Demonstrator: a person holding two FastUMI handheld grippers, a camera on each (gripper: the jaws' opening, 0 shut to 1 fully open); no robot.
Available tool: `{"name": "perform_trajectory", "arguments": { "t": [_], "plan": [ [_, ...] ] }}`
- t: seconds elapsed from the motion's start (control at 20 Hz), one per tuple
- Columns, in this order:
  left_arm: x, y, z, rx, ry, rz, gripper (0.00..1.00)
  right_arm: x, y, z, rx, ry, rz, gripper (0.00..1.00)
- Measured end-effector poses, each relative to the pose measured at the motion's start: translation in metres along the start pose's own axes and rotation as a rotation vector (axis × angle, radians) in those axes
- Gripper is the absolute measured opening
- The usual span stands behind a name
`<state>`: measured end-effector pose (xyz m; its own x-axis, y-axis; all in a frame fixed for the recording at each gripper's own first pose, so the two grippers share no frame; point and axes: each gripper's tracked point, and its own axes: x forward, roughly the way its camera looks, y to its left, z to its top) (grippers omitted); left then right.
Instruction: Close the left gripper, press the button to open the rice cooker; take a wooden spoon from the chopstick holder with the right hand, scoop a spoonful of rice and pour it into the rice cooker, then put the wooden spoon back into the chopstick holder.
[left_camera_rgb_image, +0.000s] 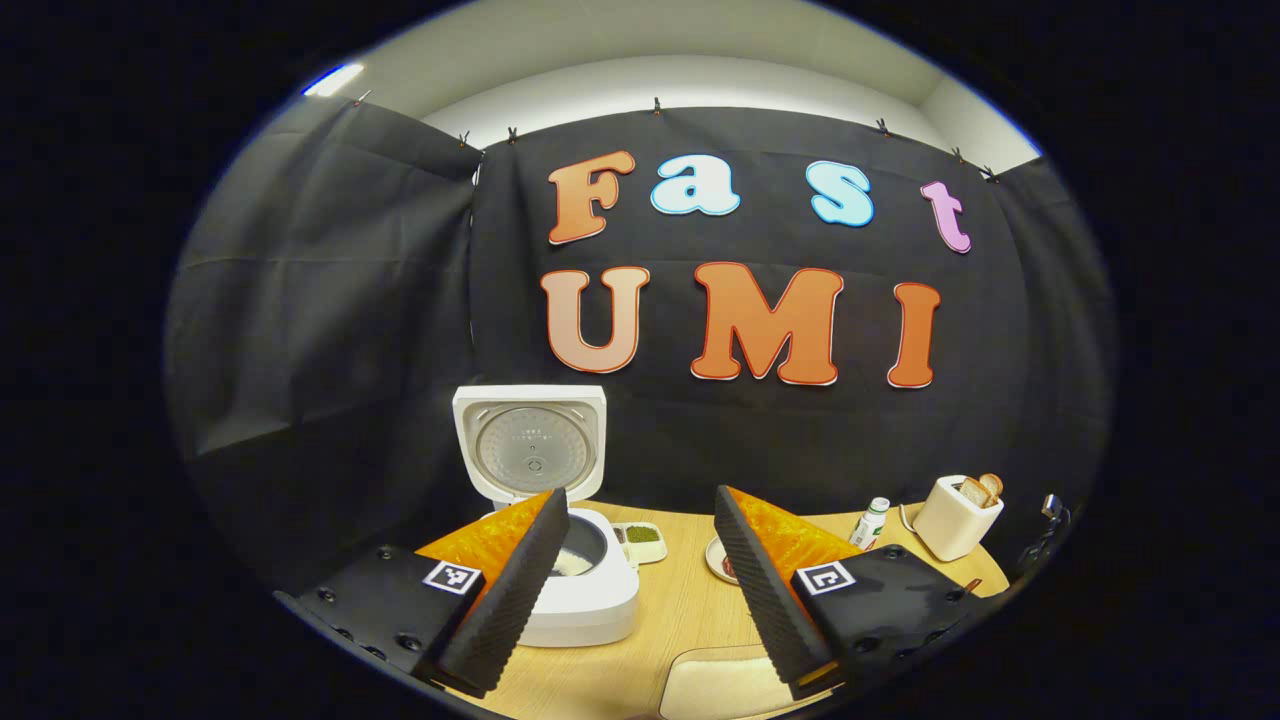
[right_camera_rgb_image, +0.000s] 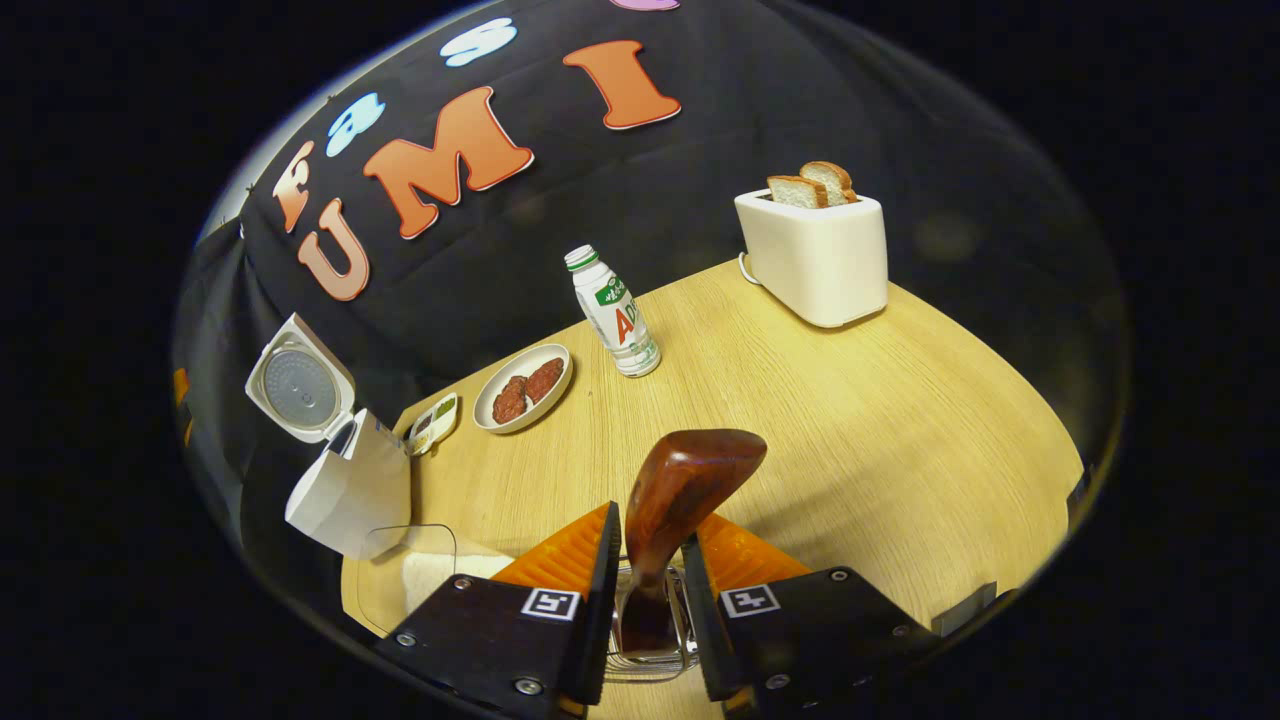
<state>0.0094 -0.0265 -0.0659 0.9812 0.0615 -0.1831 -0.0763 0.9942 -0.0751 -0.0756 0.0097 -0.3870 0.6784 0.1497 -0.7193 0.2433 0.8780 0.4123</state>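
A staged kitchen corner inside a recording booth: black cloth wall (left_camera_rgb_image: 330, 300) clipped up below a plain white wall, round wooden table (right_camera_rgb_image: 850, 420). On it, seen in the right gripper view: toaster (right_camera_rgb_image: 815, 255) with bread at one o'clock, bottle (right_camera_rgb_image: 615, 312) at twelve, plate of food (right_camera_rgb_image: 522, 387) at eleven, open rice cooker (right_camera_rgb_image: 330, 450) at nine.

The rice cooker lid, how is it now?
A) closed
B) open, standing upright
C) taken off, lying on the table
B: in the left gripper view the rice cooker has its lid raised upright, with the round inner plate facing forward.
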Motion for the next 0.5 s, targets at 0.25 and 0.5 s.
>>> {"name": "perform_trajectory", "arguments": {
  "t": [0.25,0.5],
  "plan": [
    [0.009,0.0,-0.007,-0.028,0.023,-0.021,1.0,-0.012,-0.002,-0.003,0.037,-0.022,-0.018,0.21],
    [0.019,-0.003,-0.011,-0.026,0.038,-0.051,0.99,-0.029,-0.003,-0.012,0.051,-0.063,-0.032,0.21]
  ]
}}
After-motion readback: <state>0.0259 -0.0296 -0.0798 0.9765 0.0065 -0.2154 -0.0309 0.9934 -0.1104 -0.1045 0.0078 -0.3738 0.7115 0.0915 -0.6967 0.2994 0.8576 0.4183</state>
